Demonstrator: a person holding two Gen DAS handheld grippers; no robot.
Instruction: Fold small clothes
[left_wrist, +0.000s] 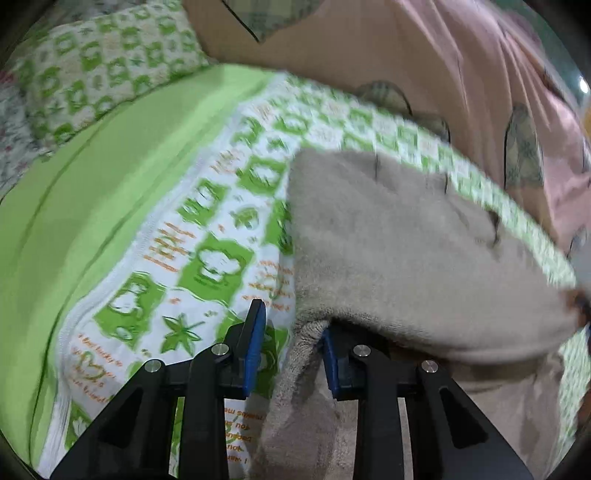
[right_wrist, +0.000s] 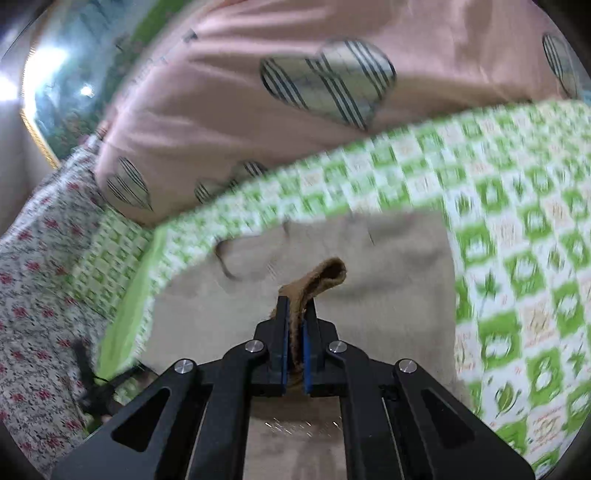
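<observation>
Because the beige garment (right_wrist: 388, 254) lies spread on the green-and-white patterned bedcover (right_wrist: 517, 229), with the pink heart-print quilt (right_wrist: 258, 122) bunched along the far side, both tools work from its near edge, which fits a fold carried away from the person. On the right gripper (right_wrist: 295, 314) the jaws are pressed together on a narrow strip of the garment's edge, and a brownish loop of cloth curls up just beyond the tips; that grip looks meant to lift the edge over the flat part. On the left gripper (left_wrist: 291, 332) the jaws stand partly apart. A ribbed edge of the garment (left_wrist: 406, 251) runs up between them and touches the right blue pad (left_wrist: 330, 365), while the left pad (left_wrist: 255, 347) stands clear of it over the bedcover, so nothing is clamped there.
</observation>
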